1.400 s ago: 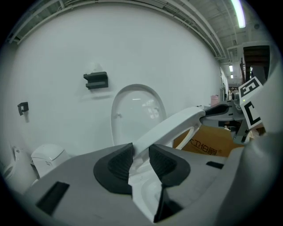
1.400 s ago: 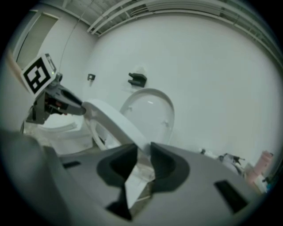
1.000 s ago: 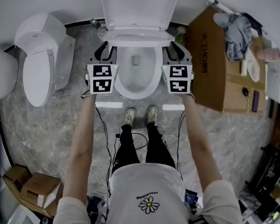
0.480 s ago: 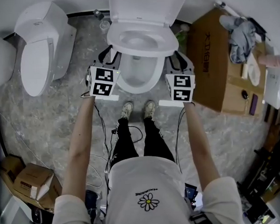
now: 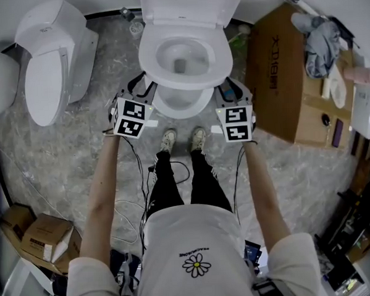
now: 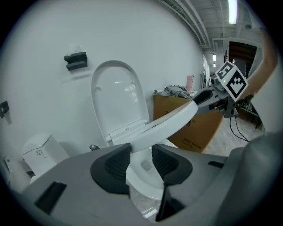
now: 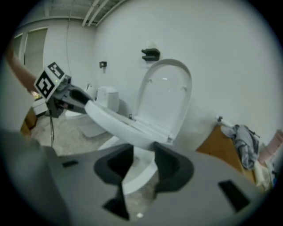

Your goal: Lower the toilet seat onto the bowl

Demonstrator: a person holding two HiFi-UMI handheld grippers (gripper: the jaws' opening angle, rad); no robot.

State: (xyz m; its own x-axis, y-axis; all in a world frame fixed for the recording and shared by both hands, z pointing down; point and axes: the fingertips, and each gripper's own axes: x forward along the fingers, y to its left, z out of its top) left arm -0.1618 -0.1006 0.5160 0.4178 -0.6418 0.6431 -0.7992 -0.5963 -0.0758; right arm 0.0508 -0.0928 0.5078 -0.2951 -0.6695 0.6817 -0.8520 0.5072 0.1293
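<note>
Since a second ago the seat (image 5: 188, 82) has swung down from near the upright lid (image 5: 193, 4), and both hands have come nearer and lower with it; both pairs of fingers have just been opening. Now the seat hangs tilted over the bowl (image 5: 181, 104), hinged at the far end, with its near end raised. At its left rim is the left gripper (image 5: 139, 85), at its right rim the right gripper (image 5: 231, 86), one on each side of the bowl. In the left gripper view the seat's edge starts just past the tip of the left finger (image 6: 116, 163) and runs up to the right across the gap. In the right gripper view it crosses just beyond the fingers (image 7: 116, 165), running up to the left. Both pairs stand wide apart, with no pad clamped on the seat; whether a tip touches the rim I cannot tell. From the head view the marker cubes (image 5: 133, 118) cover the finger roots, and the seat's height over the bowl cannot be read. The right gripper view is soft, and each gripper's grey body hides the near part of the bowl.
</note>
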